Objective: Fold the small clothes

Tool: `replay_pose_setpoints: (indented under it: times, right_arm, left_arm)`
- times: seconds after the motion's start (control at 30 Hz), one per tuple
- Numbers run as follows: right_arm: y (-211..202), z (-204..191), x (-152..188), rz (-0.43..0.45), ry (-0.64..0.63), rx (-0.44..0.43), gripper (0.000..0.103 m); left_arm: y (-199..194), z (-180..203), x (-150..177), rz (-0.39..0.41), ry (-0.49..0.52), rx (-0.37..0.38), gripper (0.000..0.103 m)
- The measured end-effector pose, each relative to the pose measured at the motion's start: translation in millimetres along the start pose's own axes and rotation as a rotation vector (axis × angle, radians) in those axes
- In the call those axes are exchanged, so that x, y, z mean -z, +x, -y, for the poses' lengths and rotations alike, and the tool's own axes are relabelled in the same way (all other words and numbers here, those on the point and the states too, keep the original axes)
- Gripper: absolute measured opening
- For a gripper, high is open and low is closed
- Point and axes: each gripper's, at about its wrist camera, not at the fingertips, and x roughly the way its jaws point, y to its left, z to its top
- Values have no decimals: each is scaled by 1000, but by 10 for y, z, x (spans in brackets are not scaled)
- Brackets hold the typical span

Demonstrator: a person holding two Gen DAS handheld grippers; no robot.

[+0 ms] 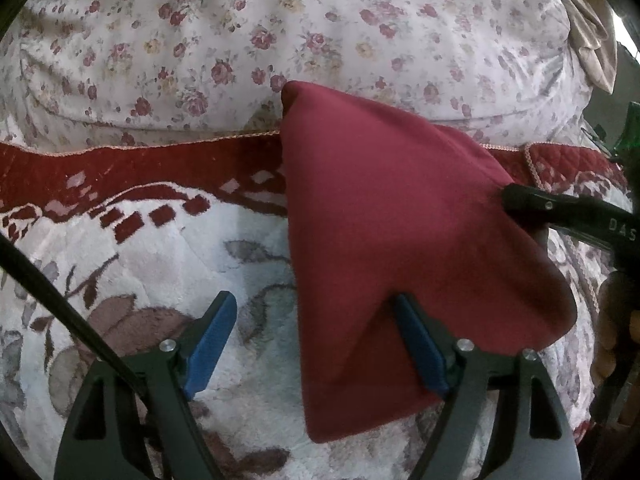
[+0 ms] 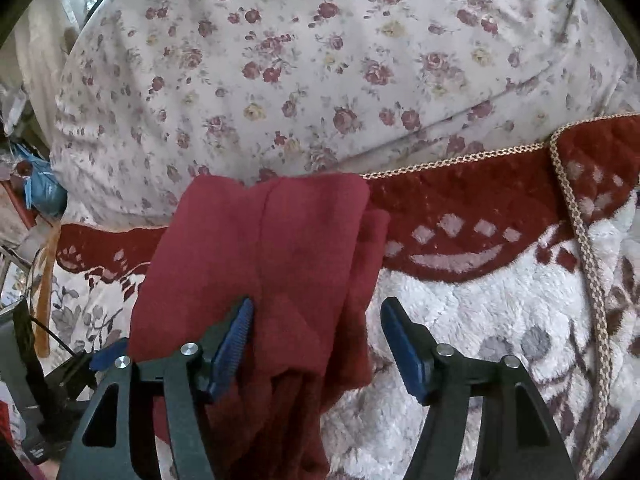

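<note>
A small dark red garment [image 1: 396, 216] lies folded on a fluffy white blanket with a red border [image 1: 256, 412]. My left gripper [image 1: 316, 320] is open, its right blue pad [image 1: 420, 348] touching the garment's near edge. In the left wrist view the right gripper's black finger [image 1: 560, 212] rests on the garment's right side. In the right wrist view the garment [image 2: 264, 256] lies under and between the fingers. My right gripper [image 2: 316, 328] is open, its left blue pad [image 2: 232, 344] pressing on the cloth.
A floral white duvet [image 1: 280, 32] is heaped behind the blanket. A braided trim [image 2: 588, 280] runs down the blanket's right side. Clutter and a blue bag [image 2: 40, 188] sit at the far left of the right wrist view.
</note>
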Motion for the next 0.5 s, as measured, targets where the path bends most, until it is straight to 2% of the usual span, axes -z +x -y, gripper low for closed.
replay_pose_setpoints:
  times: [0.5]
  right_arm:
    - [-133, -132, 26, 15, -58, 43, 83]
  left_arm:
    - [-164, 37, -44, 40, 21, -32, 81]
